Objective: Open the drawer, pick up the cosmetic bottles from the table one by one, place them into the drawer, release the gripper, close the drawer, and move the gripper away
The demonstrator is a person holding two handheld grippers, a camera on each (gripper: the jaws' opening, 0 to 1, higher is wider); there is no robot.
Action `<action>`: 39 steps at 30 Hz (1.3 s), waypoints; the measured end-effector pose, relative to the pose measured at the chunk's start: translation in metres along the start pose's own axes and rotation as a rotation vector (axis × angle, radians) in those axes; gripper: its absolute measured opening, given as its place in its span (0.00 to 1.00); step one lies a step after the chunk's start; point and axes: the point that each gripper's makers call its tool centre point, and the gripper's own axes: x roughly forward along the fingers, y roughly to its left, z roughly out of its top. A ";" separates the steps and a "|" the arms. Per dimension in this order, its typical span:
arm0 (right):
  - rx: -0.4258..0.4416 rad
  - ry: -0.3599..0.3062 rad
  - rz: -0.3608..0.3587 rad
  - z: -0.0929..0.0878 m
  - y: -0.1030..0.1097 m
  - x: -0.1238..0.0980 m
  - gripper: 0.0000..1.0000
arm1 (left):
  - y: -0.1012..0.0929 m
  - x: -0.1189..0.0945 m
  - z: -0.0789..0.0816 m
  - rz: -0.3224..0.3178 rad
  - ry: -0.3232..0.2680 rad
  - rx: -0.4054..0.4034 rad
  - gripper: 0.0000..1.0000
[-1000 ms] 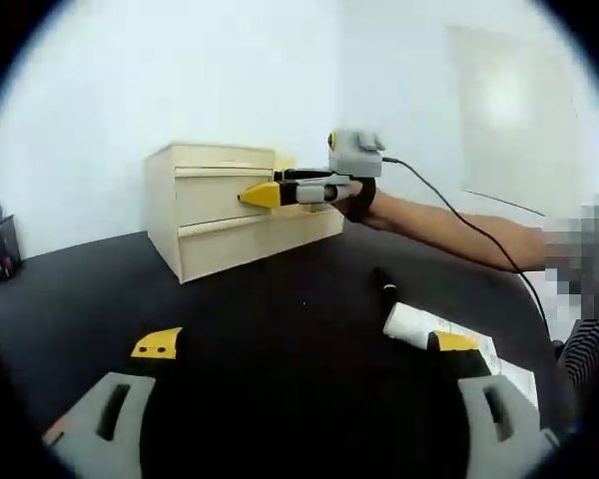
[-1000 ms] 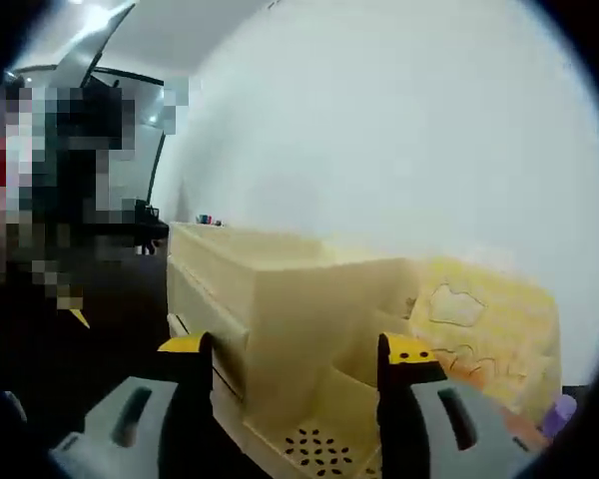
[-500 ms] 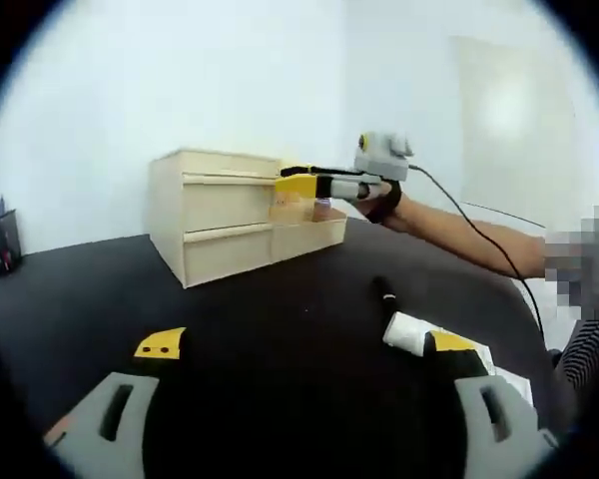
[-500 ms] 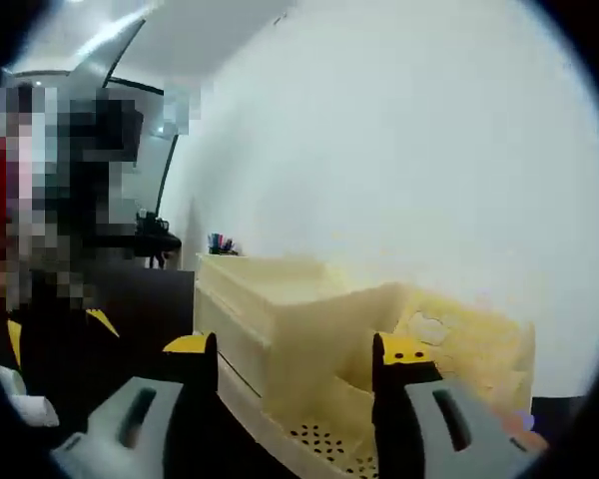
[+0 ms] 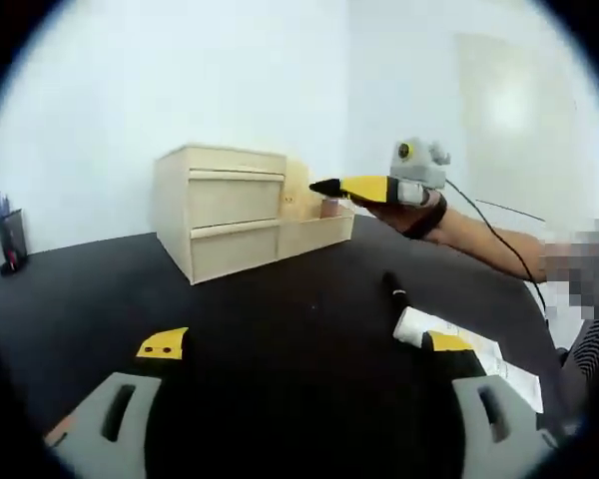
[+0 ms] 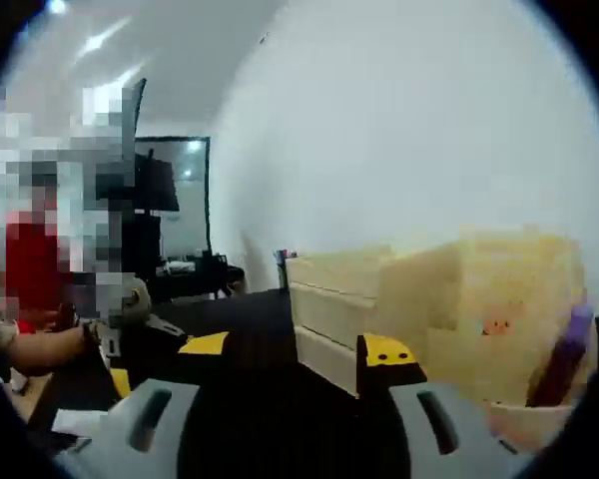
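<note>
A white-walled room is seen, with a black tabletop [image 5: 280, 339] carrying a pale wooden drawer unit [image 5: 220, 222] toward the back. In the left gripper view the lower drawer [image 5: 314, 232] is pulled out to the right of the unit, and a small pinkish bottle [image 5: 329, 208] stands inside it. Two items are left on the tabletop: a white cosmetic bottle [image 5: 419, 324] lying on its side on a sheet of paper [image 5: 499, 359], and a slim dark tube [image 5: 392, 287] just beyond it. A pen cup [image 5: 7, 244] is placed far off at the edge.

The right gripper [image 5: 329, 187] is held in the air near the open drawer, empty; from this side its jaws appear nearly together, while in its own view [image 6: 292, 351] a moderate gap is seen with nothing between. The left gripper [image 5: 304, 344] is spread wide and empty, low over the tabletop, with the white bottle just beside its right jaw.

The step in hand is judged to be the fetching of the next bottle. It would be done well if the lying bottle were approached across its width — jaws spread wider than the body — and clamped near the middle, so that rolling is prevented and the paper is not dragged along. The open drawer front should be cleared on the way back.
</note>
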 end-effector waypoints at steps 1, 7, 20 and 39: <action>0.036 -0.012 0.009 -0.004 0.004 0.002 0.45 | 0.001 0.000 0.001 0.001 -0.005 -0.005 0.88; 0.179 -0.019 0.018 -0.023 0.007 0.018 0.44 | 0.002 -0.002 0.001 0.005 -0.008 -0.006 0.88; 0.620 -0.085 -0.111 -0.043 -0.028 0.035 0.42 | 0.003 0.000 0.000 0.008 0.003 0.004 0.88; 0.414 -0.046 0.000 -0.023 0.006 -0.016 0.37 | -0.017 0.022 0.032 -0.050 -0.116 -0.084 0.82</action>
